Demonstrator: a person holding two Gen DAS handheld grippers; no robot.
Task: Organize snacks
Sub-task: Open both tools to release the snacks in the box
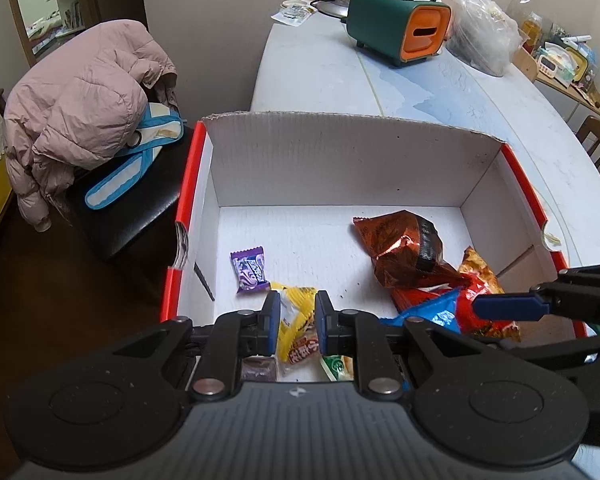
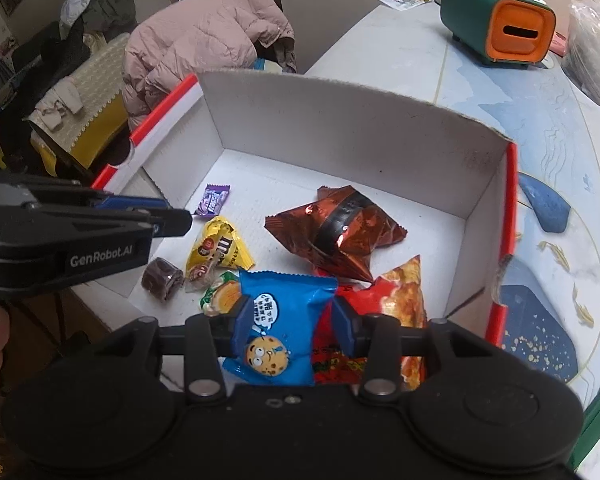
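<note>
Beige walls, pale table (image 1: 440, 92), black chair (image 1: 128, 208) draped with pink jacket (image 1: 84, 112)

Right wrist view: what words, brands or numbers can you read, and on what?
"GenRobot.AI" on the left gripper, along its side.
"m" logo on the yellow candy bag.
Speech-bubble print on the blue cookie pack: too small to read.
Print on the red chip bag and purple candy: blurred, unreadable.

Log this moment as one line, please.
left tongs: open above yellow candy bag | right tongs: open around blue cookie packet | box
</note>
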